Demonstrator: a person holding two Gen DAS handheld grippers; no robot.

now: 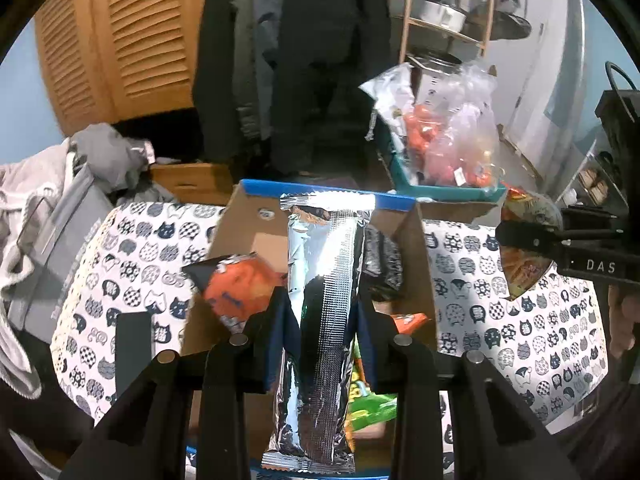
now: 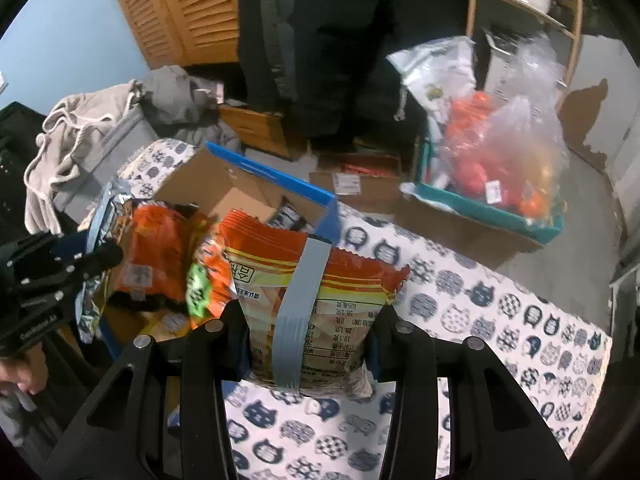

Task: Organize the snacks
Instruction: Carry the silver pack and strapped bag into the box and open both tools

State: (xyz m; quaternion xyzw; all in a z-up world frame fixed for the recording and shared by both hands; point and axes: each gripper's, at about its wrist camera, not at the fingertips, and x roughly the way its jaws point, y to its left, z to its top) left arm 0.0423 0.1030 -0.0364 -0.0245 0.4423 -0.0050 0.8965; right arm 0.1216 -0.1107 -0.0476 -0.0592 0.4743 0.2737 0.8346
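Observation:
My left gripper (image 1: 324, 312) is shut on a long silver foil snack pack (image 1: 324, 320) and holds it over the open cardboard box with a blue rim (image 1: 328, 196). The box holds an orange packet (image 1: 236, 288), a dark packet (image 1: 384, 260) and a green packet (image 1: 368, 396). My right gripper (image 2: 308, 320) is shut on an orange and yellow snack bag (image 2: 316, 300) with a grey seam strip, just right of the box (image 2: 272, 176) above the cat-print cloth (image 2: 500, 312). The left gripper (image 2: 60, 268) with its silver pack (image 2: 100, 248) shows at the left of the right wrist view.
A teal bin (image 1: 444, 192) with clear bags of orange items stands on cartons behind the table; it also shows in the right wrist view (image 2: 492, 212). Grey clothes (image 1: 48, 184) lie piled at the left. A wooden shelf (image 1: 448, 24) with pots and hanging dark coats (image 1: 296, 60) stand behind.

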